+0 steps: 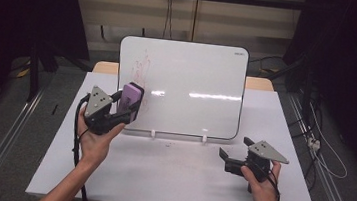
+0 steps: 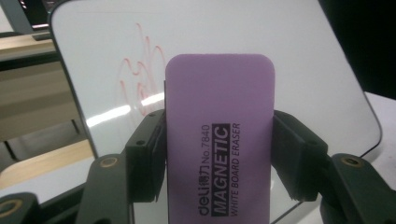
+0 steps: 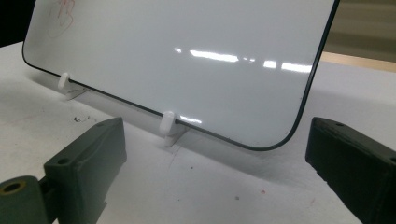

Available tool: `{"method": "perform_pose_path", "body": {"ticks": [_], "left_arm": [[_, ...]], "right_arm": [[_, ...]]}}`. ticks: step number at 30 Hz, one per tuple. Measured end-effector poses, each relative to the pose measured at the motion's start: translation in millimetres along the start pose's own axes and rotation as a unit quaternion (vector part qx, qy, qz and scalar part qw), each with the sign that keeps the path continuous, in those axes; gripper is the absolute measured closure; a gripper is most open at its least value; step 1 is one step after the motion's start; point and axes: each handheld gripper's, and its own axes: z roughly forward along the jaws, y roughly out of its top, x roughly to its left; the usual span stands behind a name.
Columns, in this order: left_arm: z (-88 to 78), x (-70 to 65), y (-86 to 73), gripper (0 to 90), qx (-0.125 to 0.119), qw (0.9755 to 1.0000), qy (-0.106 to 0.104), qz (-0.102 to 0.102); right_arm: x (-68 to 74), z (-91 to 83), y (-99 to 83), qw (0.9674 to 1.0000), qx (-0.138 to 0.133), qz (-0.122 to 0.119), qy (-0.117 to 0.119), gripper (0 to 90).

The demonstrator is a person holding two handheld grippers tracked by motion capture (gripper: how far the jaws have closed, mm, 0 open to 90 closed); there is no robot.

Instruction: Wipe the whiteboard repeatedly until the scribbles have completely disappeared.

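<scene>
From the high view, my left gripper (image 1: 124, 106) clamps a purple magnetic whiteboard eraser (image 1: 131, 97) and holds it up just in front of the left part of the whiteboard (image 1: 188, 81), below the faint red scribble (image 1: 141, 66); whether the eraser touches the board I cannot tell from here, since its far face is hidden. The whiteboard stands tilted on two small white clips (image 1: 204, 139) on the white table (image 1: 158, 179). My right gripper (image 1: 233, 154) rests low over the table near the board's lower right corner, jaws apart with nothing between them. In the left gripper view, the eraser (image 2: 219, 140) stands upright between my two black jaws, pressed on both sides, its bottom cut off by the frame edge; the printed label reads "MAGNETIC WHITE BOARD ERASER". Behind it the red scribble (image 2: 140, 79) is partly covered by the eraser. In the right gripper view, my jaws stand wide apart and empty, both cut off at the edges; between them lie the whiteboard's (image 3: 187, 56) lower edge, one clip (image 3: 168, 122) and small specks on the table (image 3: 210, 186). The scribble (image 3: 63, 14) is cropped at the top.
</scene>
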Motion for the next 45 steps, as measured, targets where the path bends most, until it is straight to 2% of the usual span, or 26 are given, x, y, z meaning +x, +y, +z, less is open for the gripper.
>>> {"method": "perform_pose_path", "body": {"ticks": [2, 5, 10, 14, 19, 28, 35, 41, 45], "left_arm": [[-0.2, 3.2, 1.2, 41.2, 0.003, 1.0000, 0.005, 0.002], [-1.4, 7.2, 2.3, 41.2, 0.006, 0.9995, 0.022, 0.020], [-2.5, 14.6, 3.7, 41.2, 0.011, 0.9988, 0.039, 0.029], [-0.2, 18.0, 6.8, 41.2, 0.014, 0.9974, 0.055, 0.045], [3.8, 24.2, 12.7, 41.2, 0.012, 0.9959, 0.072, 0.054], [11.7, 30.9, 14.4, 41.2, 0.014, 0.9944, 0.090, 0.053], [22.7, 31.5, 14.8, 41.2, 0.019, 0.9946, 0.090, 0.049], [31.2, 32.9, 23.2, 41.3, 0.020, 0.9943, 0.092, 0.051], [34.7, 31.9, 30.1, 41.3, 0.022, 0.9931, 0.098, 0.061]], "right_arm": [[-0.5, -1.3, 1.2, 1.0000, -0.003, 0.000, -0.001, 5.0], [-1.2, -2.9, 2.6, 1.0000, -0.002, 0.000, -0.003, 5.0], [-2.9, -4.9, -0.3, 1.0000, 0.006, -0.006, -0.005, 5.0], [-3.9, -4.4, -2.5, 1.0000, 0.007, -0.002, -0.005, 5.0], [-2.2, -1.5, -3.3, 1.0000, 0.008, -0.002, 0.000, 5.0], [-1.8, -2.0, -5.2, 1.0000, 0.008, 0.000, 0.001, 4.9], [-2.6, -3.4, -5.2, 1.0000, 0.006, 0.001, 0.001, 4.9], [-2.4, -1.3, -5.5, 1.0000, 0.008, 0.001, 0.003, 4.9], [-2.1, -1.6, -6.0, 1.0000, 0.009, 0.000, 0.002, 5.0]]}}
